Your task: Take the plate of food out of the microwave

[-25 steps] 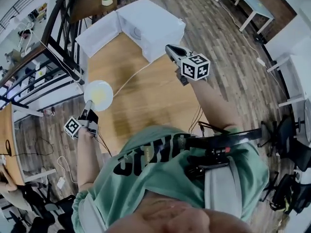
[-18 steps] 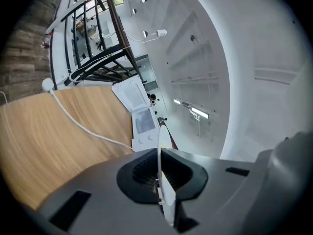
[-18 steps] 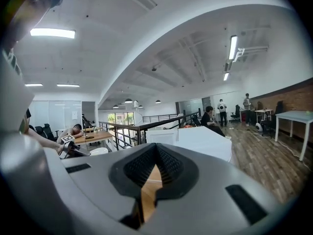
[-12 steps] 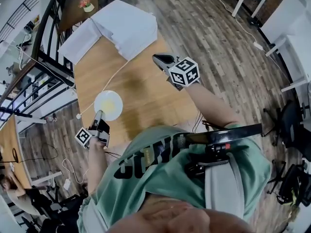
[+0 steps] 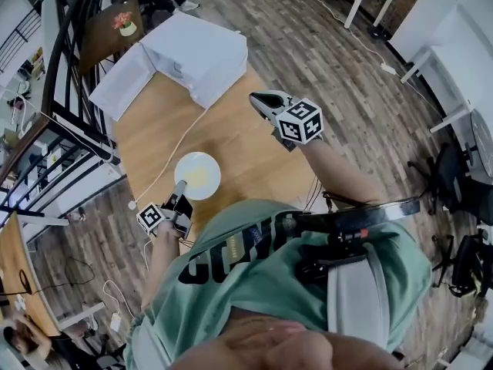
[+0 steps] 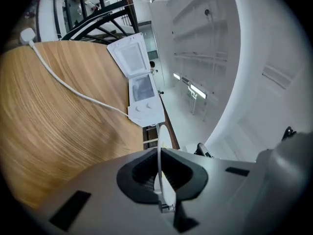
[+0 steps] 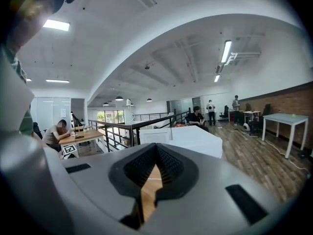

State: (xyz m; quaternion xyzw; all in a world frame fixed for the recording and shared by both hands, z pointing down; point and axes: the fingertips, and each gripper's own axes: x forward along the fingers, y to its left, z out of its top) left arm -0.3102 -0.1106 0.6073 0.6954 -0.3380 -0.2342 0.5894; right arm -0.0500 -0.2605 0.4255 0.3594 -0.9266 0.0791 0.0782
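Note:
The white plate carries a pale yellow patch of food and hangs over the wooden table, well away from the white microwave. The microwave's door stands open at the table's far end. My left gripper is shut on the plate's near rim. In the left gripper view the plate shows edge-on, clamped between the dark pads of the left gripper. My right gripper hovers over the table's right side, shut and holding nothing. From the right gripper the microwave lies ahead.
A white power cable runs from the microwave across the table to its left edge; it also crosses the wood as the cable in the left gripper view. A black railing borders the table's left side. People sit at desks beyond.
The left gripper has carried the plate away from the microwave toward the table's near edge and my body. The right gripper has held about the same place.

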